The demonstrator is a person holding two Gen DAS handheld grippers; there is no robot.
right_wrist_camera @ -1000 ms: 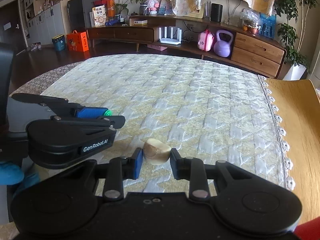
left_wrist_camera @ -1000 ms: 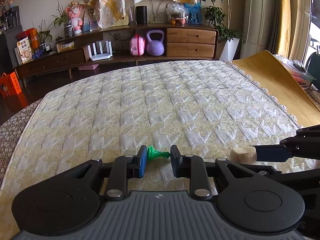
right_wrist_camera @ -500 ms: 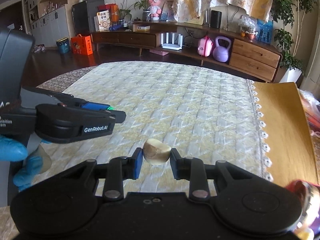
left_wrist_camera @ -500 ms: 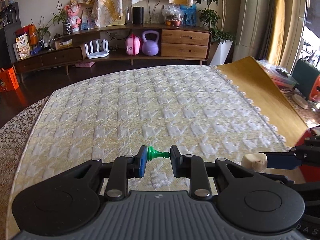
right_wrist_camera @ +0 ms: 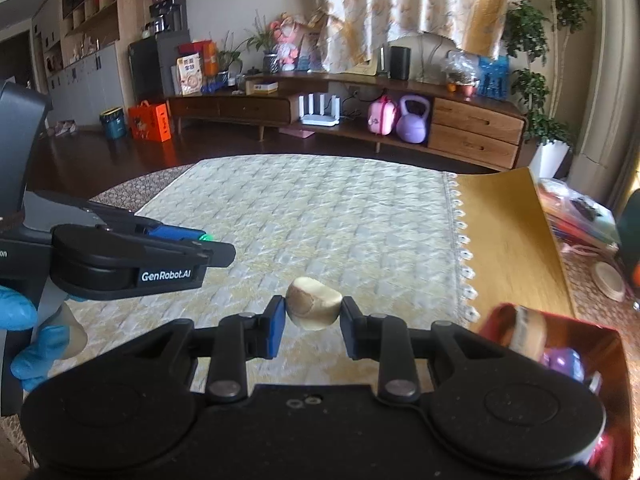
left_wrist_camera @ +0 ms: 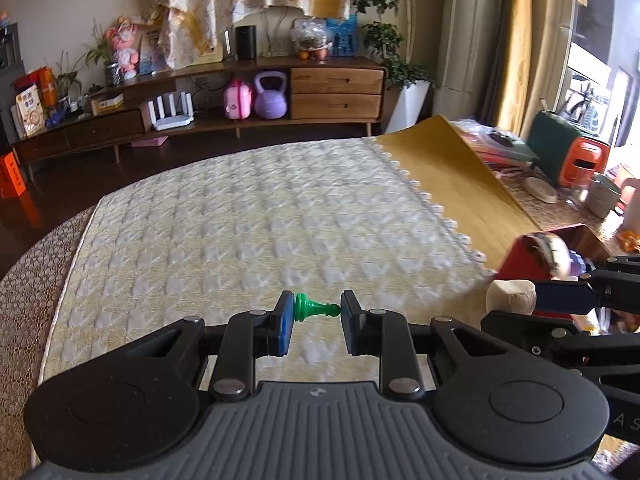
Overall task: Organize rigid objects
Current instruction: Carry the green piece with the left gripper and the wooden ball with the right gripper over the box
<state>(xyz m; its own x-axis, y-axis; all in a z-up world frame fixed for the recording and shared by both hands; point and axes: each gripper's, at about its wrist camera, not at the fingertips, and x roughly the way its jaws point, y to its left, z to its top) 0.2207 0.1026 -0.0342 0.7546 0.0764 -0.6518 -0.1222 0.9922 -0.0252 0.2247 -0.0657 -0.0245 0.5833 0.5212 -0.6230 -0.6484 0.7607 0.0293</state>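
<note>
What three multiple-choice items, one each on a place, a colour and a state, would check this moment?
1. Where does the red box lie from the right gripper?
A. at its right
B. at its left
C. far across the quilted cloth

2. What colour is the pawn in the left gripper?
A. purple
B. green
C. orange

3. What is the state of the right gripper?
A. open and empty
B. shut on nothing
C. shut on the beige stone

Key: 1 A, the box sits at the lower right of the right wrist view; 2 B, it is green between the blue pads; 3 C, both pads press the stone.
</note>
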